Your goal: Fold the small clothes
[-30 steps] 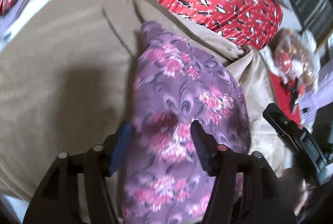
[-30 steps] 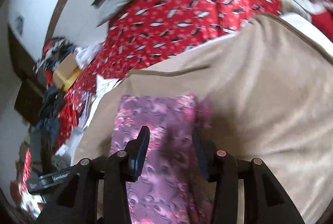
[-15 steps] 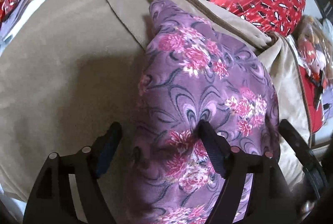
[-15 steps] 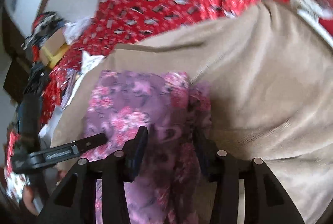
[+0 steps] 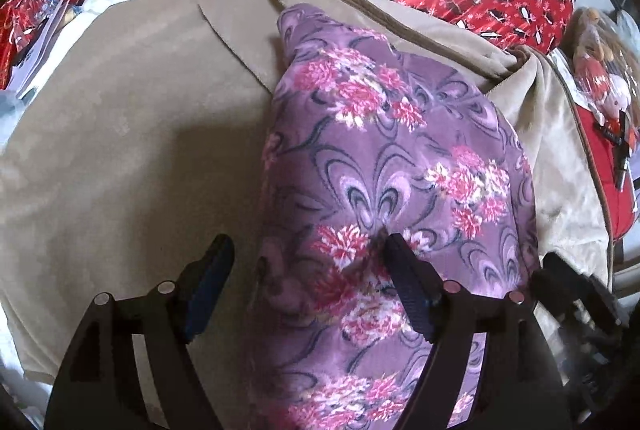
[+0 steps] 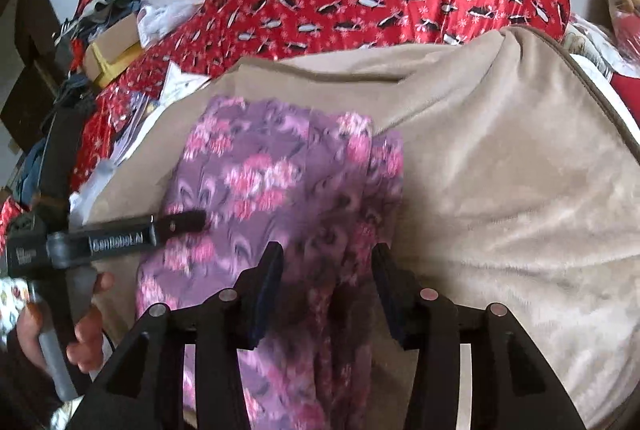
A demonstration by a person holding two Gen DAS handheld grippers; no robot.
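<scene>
A: Where's the cloth (image 5: 384, 166)?
B: On the blanket (image 5: 132, 150), under both tools.
A: Jaws?
B: Left gripper (image 5: 308, 250) spread wide, right gripper (image 6: 327, 258) apart too; neither pinches anything.

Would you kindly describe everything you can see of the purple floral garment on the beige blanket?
The purple floral garment is a soft, fleecy-looking cloth printed with pink and cream flower clusters and dark swirls. It lies on the beige blanket, apparently folded into a long band, with layered edges along one side in the right wrist view. The left gripper is open, one finger on the cloth, the other over the blanket. The right gripper, also open, straddles its layered edge. Nothing grips it.
</scene>
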